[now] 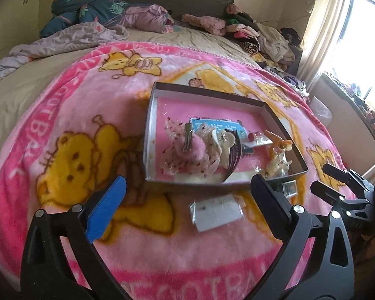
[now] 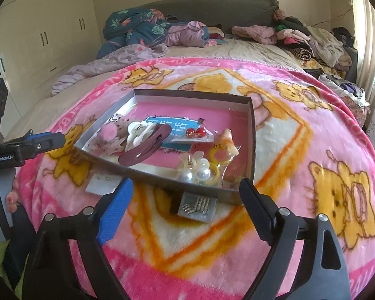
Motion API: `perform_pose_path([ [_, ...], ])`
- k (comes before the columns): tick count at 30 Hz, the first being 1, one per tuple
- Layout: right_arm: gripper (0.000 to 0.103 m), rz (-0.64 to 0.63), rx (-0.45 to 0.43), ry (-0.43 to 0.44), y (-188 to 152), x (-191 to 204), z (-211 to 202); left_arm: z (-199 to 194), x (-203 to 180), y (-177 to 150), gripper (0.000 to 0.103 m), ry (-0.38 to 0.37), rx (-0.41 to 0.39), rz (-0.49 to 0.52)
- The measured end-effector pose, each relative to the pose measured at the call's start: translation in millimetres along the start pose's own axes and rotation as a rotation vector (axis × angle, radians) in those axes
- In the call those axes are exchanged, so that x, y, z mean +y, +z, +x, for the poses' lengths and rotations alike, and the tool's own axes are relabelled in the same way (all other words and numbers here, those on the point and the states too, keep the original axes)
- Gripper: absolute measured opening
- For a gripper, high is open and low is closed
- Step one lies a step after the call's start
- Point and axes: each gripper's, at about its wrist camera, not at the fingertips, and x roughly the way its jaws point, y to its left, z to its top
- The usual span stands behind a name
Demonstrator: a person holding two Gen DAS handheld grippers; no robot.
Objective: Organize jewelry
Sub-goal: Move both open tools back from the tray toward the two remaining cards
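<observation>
Jewelry box sat on the pink blanket, light and stiff, best gripped by a wall. At six o'clock lay two flimsy earring cards, probably slippery. Left gripper and right gripper gaped empty.

Left gripper — black frame, one blue pad, silver screws, "GenRobot.AI" marking — right gripper alike

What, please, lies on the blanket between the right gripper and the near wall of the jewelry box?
In the right wrist view, a small clear packet of hairpins lies on the blanket between the open right gripper and the jewelry box.
</observation>
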Motion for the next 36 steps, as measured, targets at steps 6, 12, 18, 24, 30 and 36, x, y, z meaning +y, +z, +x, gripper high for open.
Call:
perform_pose_path([
  [6,0.085,-0.010,0.002,0.003,-7.7,7.5,-4.0,-6.7,11.9,-12.7,0.091,0.013,0.011,-0.027],
  [12,0.085,-0.005,0.009,0.012,-20.7,13.0,-4.0,-16.1,20.2,-25.6,0.091,0.035,0.013,-0.034],
  [18,0.085,-0.009,0.031,0.006,-35.7,17.5,1.5,-16.3,21.4,-38.5,0.091,0.039,0.030,-0.041],
  [24,0.085,0.006,0.044,0.000,-49.8,15.5,3.6,-11.5,13.6,-47.4,0.091,0.027,0.046,-0.034],
  [30,0.085,0.025,0.052,-0.005,-58.3,8.3,8.3,4.9,5.2,-53.3,0.091,0.009,0.087,-0.030],
  [36,0.085,0.051,0.051,-0.018,-58.8,-4.1,19.8,30.4,-8.5,-56.4,0.091,-0.014,0.136,-0.026],
])
